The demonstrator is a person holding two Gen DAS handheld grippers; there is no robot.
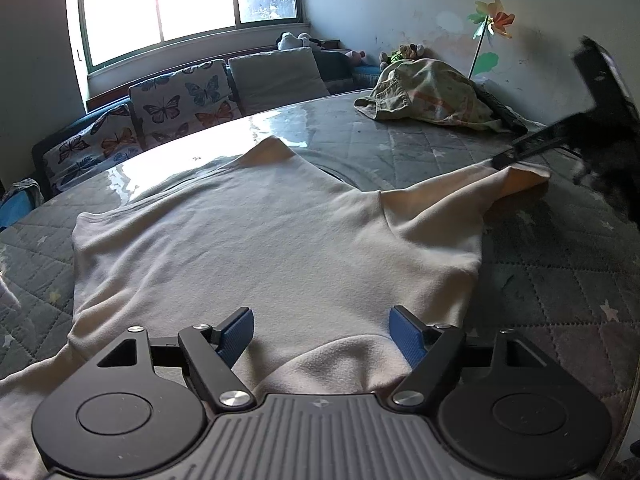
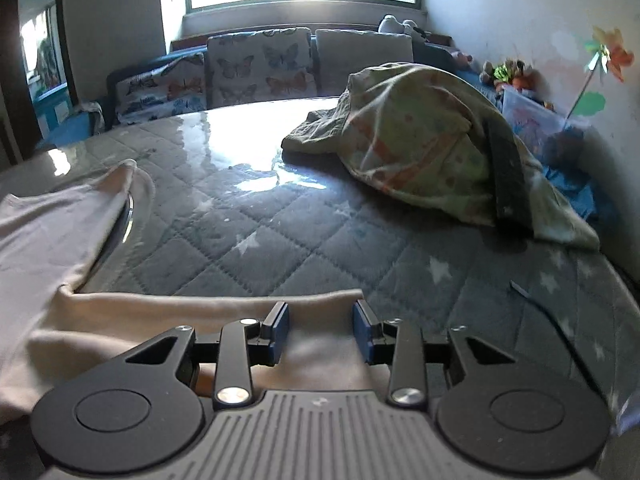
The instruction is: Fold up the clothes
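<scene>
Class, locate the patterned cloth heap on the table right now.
The patterned cloth heap sits at the table's far right, beyond the cream shirt, near the pinwheel wall.

Domestic room, likely a bedroom or living room. Indicators: a quilted star-print mattress (image 2: 360, 240); butterfly-print cushions (image 1: 180, 96) along a window seat below a large window (image 1: 188, 0); plush toys (image 1: 294, 41) on the sill; a paper pinwheel (image 1: 494, 22) against the marked wall.
</scene>
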